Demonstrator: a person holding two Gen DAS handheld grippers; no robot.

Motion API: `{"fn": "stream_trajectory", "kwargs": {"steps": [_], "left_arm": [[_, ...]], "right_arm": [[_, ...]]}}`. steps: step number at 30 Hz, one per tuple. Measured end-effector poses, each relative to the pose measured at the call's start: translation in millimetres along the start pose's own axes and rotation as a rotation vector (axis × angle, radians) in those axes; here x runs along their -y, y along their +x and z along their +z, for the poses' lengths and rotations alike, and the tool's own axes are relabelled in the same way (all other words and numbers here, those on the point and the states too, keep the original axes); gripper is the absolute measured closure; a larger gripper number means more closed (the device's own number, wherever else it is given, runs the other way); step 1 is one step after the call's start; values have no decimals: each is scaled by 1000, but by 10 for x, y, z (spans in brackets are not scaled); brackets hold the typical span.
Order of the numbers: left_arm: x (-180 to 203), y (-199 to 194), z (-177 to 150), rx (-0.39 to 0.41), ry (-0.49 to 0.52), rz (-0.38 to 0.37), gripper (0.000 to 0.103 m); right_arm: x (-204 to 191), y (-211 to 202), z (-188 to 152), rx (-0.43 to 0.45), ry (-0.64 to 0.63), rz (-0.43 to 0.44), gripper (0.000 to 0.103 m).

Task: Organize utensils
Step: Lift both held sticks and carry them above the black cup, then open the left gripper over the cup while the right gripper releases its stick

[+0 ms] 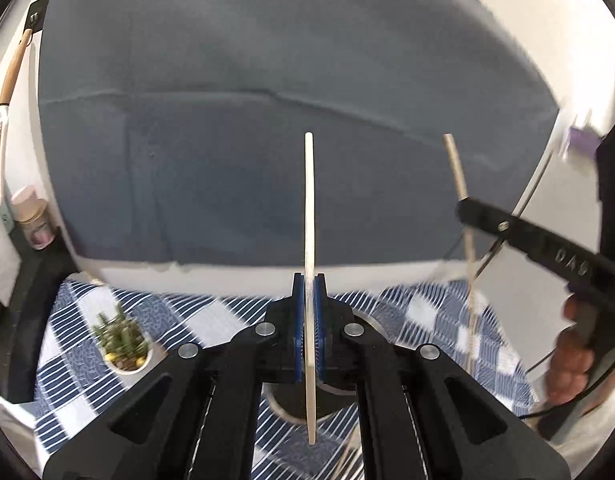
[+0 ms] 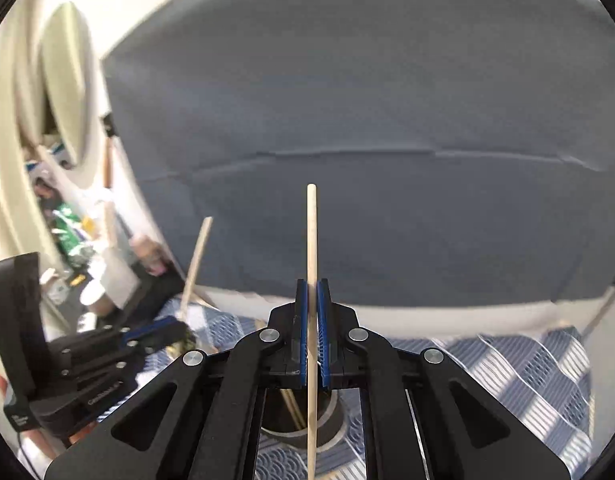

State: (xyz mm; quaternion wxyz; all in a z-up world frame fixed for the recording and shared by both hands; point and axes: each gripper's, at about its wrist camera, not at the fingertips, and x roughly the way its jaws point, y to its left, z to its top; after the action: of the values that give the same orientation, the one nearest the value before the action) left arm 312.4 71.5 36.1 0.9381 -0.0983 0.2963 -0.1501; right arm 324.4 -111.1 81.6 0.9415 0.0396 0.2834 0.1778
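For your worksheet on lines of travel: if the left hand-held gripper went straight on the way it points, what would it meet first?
Probably the blue-grey fabric backdrop. The left hand-held gripper, shut on a pale wooden stick, has nothing nearer ahead, though depth is unclear.

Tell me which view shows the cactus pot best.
Left wrist view: the cactus pot sits unobstructed on the checked cloth, though slightly blurred. In the right wrist view the left claw covers that spot; no pot can be made out.
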Motion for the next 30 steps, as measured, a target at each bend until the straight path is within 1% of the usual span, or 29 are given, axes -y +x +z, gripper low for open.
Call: {"fn": "stream_trajectory", "kwargs": {"steps": [2,5,6,8,12,16,20,22,24,26,27,28,29,30], "left_arm": [[12,3,11,29,-7,-24,98],[12,39,22,66,-27,-41,98],[7,85,29,71,-39,-48,98],[12,166,33,67,-48,-66,98],[52,350,-28,94,-27,-89,98],[-15,496,-127,123,-51,-128,98],[-59,632,-223,138,-56,-153,98],[-65,678,-294,144,-49,-141,98],[-78,704,-353,142,-59,-160,98],[-81,726,-381,126,-60,-160,98],[-68,710,-408,122,-51,-160,95],[-64,692,-409,127,-45,-150,88],[-56,656,-421,128,-38,-140,84],[-54,618,-433,126,-34,-134,75]], "right_arm": [[7,26,4,20,-6,64,98],[12,121,6,37,-13,118,98],[27,178,2,38,-9,145,98],[44,294,1,32,-7,172,98],[55,444,-15,54,-18,186,98],[89,568,-63,87,-5,210,98],[136,716,-142,76,2,221,98],[155,780,-199,64,2,211,98],[175,832,-258,51,3,209,98],[195,842,-302,47,5,211,97],[210,830,-326,52,10,209,96],[213,811,-341,64,9,188,93],[229,786,-349,73,7,169,93],[255,775,-350,74,10,159,91]]}}
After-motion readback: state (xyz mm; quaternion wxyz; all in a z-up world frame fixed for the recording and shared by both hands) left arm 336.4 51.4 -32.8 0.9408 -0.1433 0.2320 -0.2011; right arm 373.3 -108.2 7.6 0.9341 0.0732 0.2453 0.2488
